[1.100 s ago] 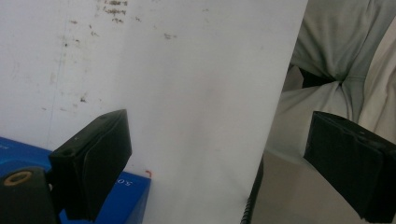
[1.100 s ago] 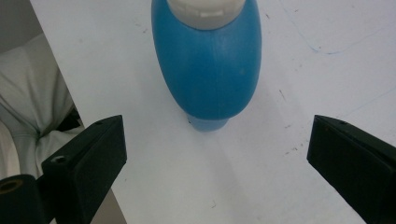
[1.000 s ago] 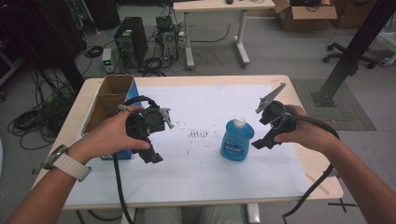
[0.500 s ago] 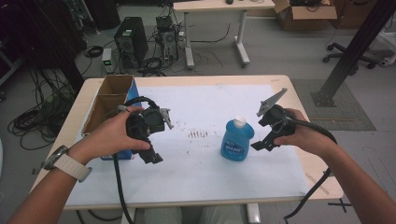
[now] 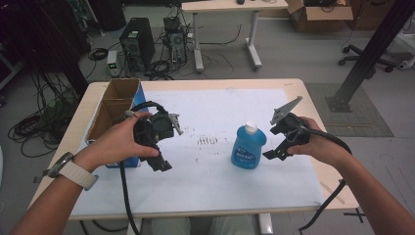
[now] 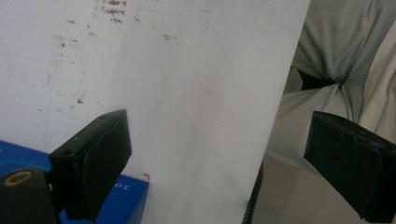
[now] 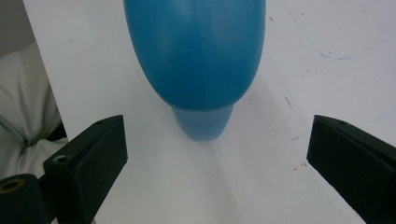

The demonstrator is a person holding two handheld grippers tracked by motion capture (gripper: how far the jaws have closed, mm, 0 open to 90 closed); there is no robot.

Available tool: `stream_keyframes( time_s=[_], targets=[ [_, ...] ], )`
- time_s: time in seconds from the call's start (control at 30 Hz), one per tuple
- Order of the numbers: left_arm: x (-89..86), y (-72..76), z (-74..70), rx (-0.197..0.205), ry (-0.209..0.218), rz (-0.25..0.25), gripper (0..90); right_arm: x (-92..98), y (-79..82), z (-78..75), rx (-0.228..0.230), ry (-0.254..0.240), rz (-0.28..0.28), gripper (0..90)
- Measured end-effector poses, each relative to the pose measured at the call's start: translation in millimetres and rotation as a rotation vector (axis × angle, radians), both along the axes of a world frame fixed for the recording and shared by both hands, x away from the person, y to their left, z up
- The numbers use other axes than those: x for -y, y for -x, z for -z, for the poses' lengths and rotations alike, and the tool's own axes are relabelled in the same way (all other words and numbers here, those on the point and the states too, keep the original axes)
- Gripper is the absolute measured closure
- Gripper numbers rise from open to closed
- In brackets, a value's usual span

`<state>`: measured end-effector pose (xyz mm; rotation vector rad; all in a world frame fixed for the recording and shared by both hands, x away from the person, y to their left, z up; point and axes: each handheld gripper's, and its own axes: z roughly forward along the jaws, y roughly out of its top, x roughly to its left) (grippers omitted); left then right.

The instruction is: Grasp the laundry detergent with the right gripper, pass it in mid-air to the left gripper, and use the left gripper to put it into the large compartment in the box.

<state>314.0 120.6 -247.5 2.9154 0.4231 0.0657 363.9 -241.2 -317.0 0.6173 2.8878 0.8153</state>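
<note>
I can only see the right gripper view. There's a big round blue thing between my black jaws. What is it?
Observer: It's a blue plastic bottle with a white cap on top. It stands upright on the white table cover.
Child: Where's my other hand? I can't find it!
Observer: The high view shows it on the far side of the bottle. Your left hand-held gripper is held open above the cover, right next to an open brown cardboard box.
</note>
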Motion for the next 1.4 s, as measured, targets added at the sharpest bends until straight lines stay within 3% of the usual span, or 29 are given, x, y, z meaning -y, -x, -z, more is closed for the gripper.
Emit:
stream_keyframes(
  time_s=[0.3, 0.8, 0.87, 1.4],
  targets=[
    [-0.3, -1.0, 1.8, 0.001, 0.010, -0.004, 7.7, 0.5, -1.7, 10.4, 0.010, -0.017, -0.011, 5.0],
    [-2.5, -1.9, 4.5, -0.004, 0.009, -0.010, 7.7, 3.7, -1.3, 22.2, 0.035, -0.110, -0.019, 4.8],
    [-2.5, -2.1, 5.0, -0.004, 0.008, -0.009, 7.7, 4.9, -1.7, 24.9, 0.034, -0.142, -0.014, 4.8],
    [-1.4, -4.1, 7.3, -0.009, 0.008, -0.011, 7.7, 5.4, -2.1, 36.2, 0.047, -0.202, -0.017, 4.5]
  ],
)
